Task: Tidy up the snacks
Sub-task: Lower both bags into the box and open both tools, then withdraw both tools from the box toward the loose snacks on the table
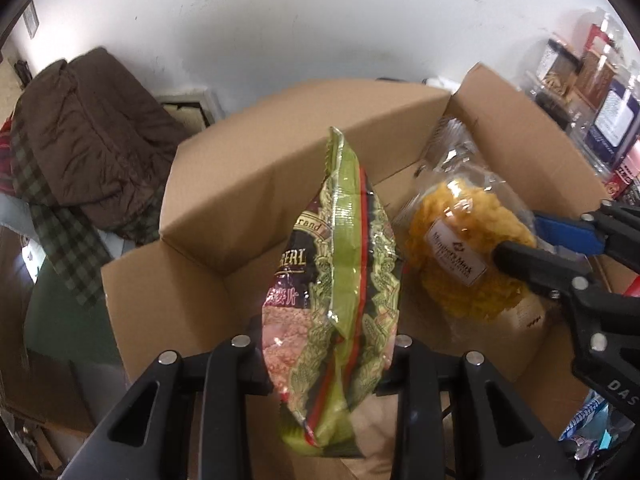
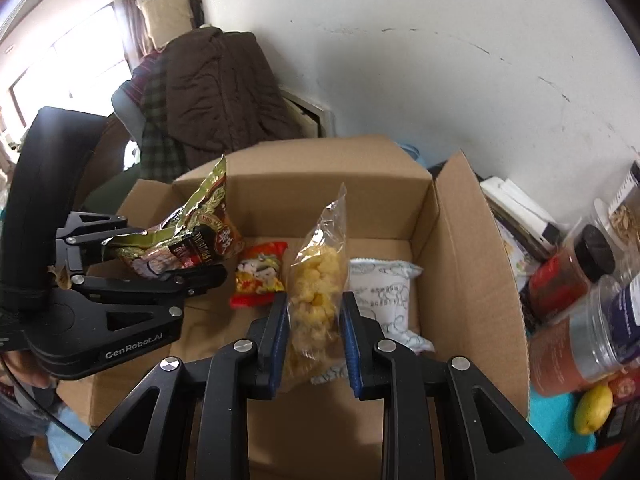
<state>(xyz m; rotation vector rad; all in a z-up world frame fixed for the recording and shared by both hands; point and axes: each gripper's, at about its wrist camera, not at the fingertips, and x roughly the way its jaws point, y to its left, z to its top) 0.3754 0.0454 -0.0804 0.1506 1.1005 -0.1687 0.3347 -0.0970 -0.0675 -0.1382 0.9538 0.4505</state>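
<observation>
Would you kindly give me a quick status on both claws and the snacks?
Left claw shut on green bag. Right claw shut on clear yellow-snack bag. Both over cardboard box; nothing blocking.

We see an open cardboard box with its flaps standing up, and its brown floor carries two things. A red and yellow packet lies flat toward the far wall, around the middle of the floor. A white packet with pale printing lies along the right wall, starting near the far right corner. The two packets lie apart. Just outside the box's right wall we make out a teal surface. On it stand a jar with a black lid and red contents and a clear jar with reddish contents, close together. A small yellow lemon-shaped thing rests nearer us.
</observation>
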